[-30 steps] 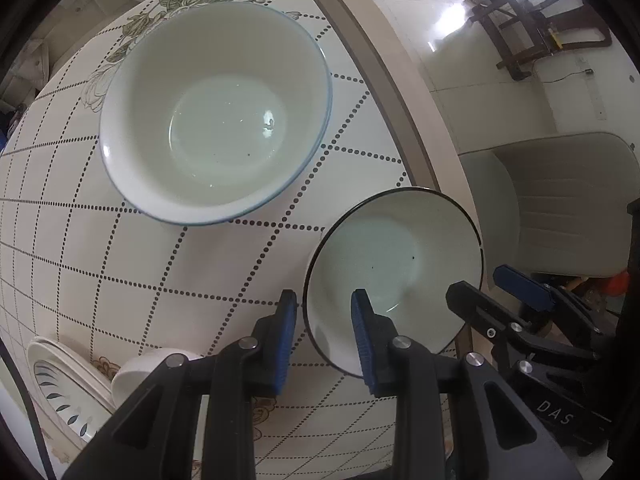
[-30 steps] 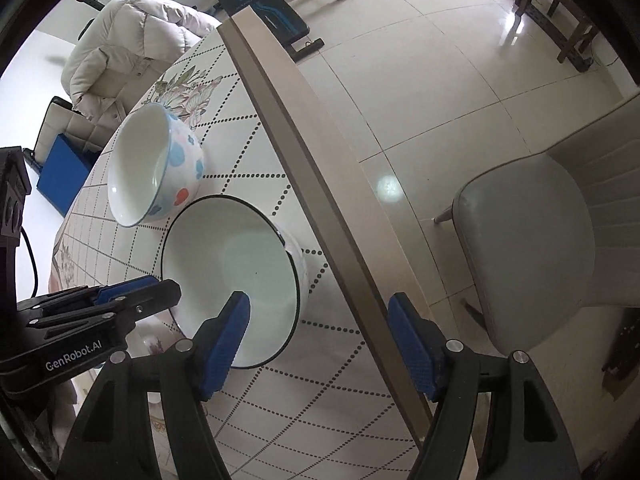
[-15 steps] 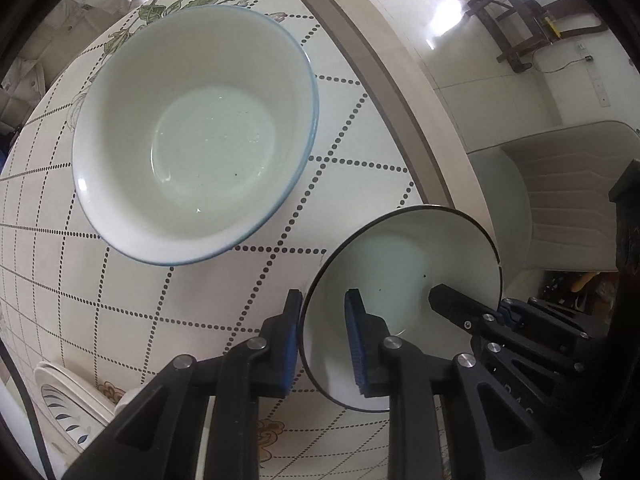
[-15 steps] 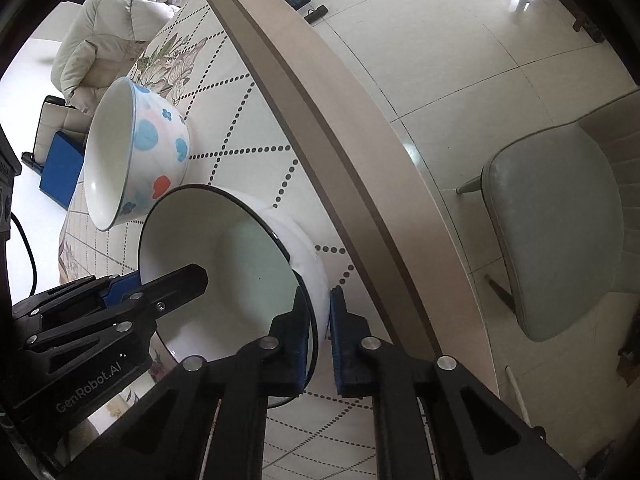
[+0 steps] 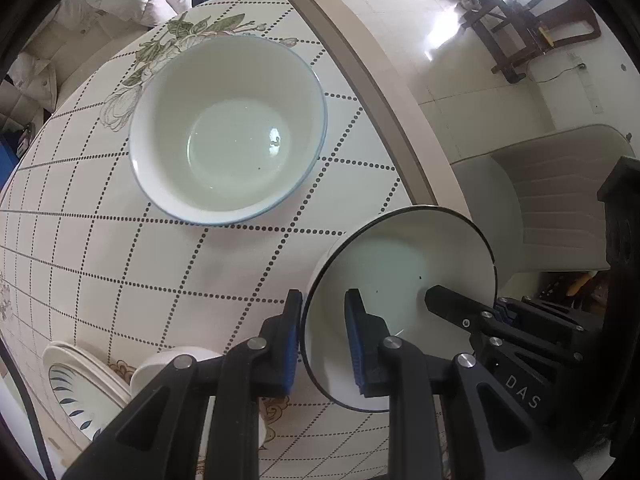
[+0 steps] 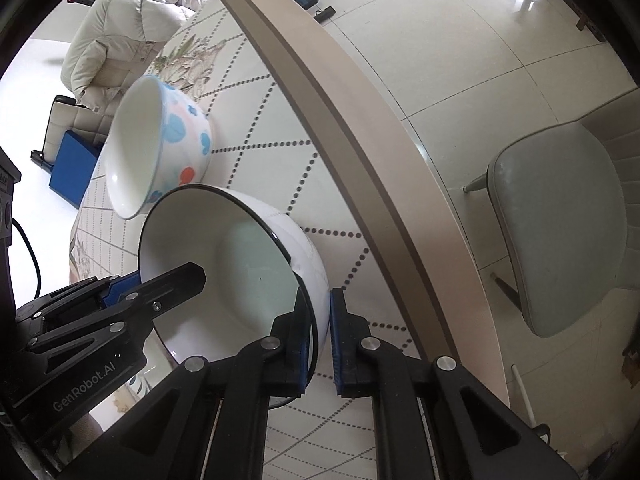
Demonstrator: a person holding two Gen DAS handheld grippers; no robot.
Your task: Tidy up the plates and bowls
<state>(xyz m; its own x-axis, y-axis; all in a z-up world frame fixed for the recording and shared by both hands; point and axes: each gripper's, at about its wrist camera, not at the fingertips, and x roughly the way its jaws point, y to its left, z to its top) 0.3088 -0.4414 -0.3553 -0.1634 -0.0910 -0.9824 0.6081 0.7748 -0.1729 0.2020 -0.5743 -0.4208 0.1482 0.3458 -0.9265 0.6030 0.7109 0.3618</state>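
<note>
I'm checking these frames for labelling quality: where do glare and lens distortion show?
Left wrist view: window glare burns out the floor, a bright spot reflects in the blue-rimmed bowl, and the table edge bows. Right wrist view: the table edge curves strongly, with floor glare at top right; both are sharp.

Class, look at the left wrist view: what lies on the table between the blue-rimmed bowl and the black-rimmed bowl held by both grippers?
Nothing: between the blue-rimmed bowl and the black-rimmed bowl, only bare dotted tablecloth shows.
</note>
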